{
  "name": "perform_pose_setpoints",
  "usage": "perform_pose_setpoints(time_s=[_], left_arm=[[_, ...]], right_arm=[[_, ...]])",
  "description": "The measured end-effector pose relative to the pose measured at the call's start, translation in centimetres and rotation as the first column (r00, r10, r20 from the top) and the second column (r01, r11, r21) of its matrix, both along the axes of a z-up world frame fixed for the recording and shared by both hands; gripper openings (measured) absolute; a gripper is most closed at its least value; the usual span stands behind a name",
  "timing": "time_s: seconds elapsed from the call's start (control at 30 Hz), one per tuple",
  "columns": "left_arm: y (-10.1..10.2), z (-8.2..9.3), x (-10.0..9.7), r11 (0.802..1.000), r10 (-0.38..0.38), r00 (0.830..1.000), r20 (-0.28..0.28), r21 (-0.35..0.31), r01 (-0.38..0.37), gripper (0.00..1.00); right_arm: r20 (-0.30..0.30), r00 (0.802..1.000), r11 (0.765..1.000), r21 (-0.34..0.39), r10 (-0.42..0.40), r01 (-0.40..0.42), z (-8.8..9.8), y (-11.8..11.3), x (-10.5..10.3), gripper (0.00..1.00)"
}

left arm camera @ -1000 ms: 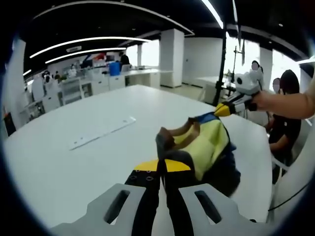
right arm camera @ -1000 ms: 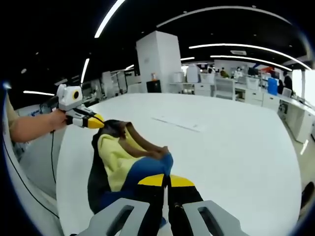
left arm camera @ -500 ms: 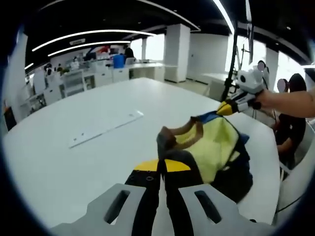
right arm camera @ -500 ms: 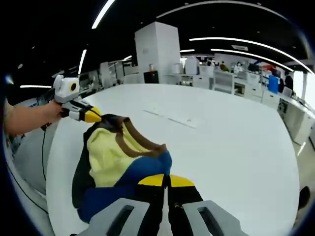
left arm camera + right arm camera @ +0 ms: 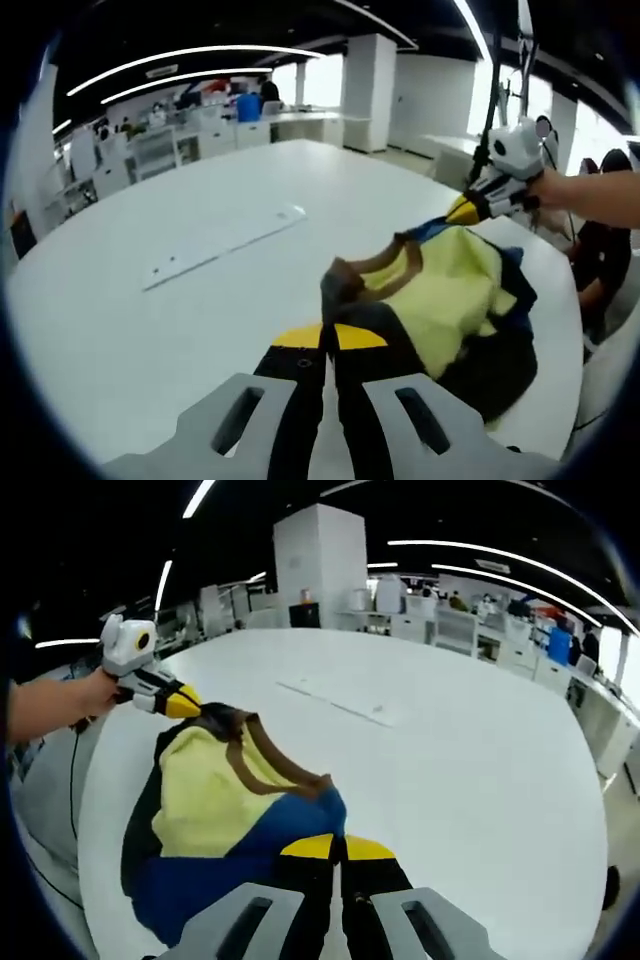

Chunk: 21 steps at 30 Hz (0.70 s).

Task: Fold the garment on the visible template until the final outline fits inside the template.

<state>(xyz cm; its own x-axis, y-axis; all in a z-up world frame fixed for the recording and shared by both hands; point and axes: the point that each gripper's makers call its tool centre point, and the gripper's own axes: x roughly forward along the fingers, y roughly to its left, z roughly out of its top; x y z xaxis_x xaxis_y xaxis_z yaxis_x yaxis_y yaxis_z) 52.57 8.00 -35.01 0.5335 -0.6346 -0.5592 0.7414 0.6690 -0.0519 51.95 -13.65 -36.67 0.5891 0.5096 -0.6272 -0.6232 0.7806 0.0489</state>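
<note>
Both hand-held grippers, left [image 5: 327, 345] and right [image 5: 337, 848], pinch the yellow, blue and black fabric garment [image 5: 215, 810], lifted at seven o'clock over the white bench [image 5: 450, 770]. Uneven pull could slip a corner free.

Garment [image 5: 450, 300]: its near corner is hidden between the shut jaws of the left claw [image 5: 328, 338]; likewise under the right claw [image 5: 338, 848].
Garment type: bunched folds hide the outline; cannot tell.
Strip [image 5: 222, 246] on the table [image 5: 120, 340]: too small and blurred to tell what it is.
Person [image 5: 600, 260]: cut off by the picture's edge.
Far desks [image 5: 470, 630]: blurred.
</note>
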Motion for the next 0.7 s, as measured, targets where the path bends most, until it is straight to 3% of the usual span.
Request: perform_pose_setpoints(time_s=[0.37, 0.7], left_arm=[[-0.1, -1.5, 1.6, 0.997, -0.016, 0.999, -0.031, 0.069, 0.018, 0.00], [0.2, -3.3, 1.8, 0.990, -0.030, 0.997, -0.064, 0.139, 0.039, 0.00]], right_arm=[[-0.077, 0.997, 0.996, -0.087, -0.010, 0.004, -3.0, -0.9, 0.9, 0.00], [-0.102, 0.995, 0.991, -0.133, -0.010, -0.004, -3.9, -0.6, 1.3, 0.00]])
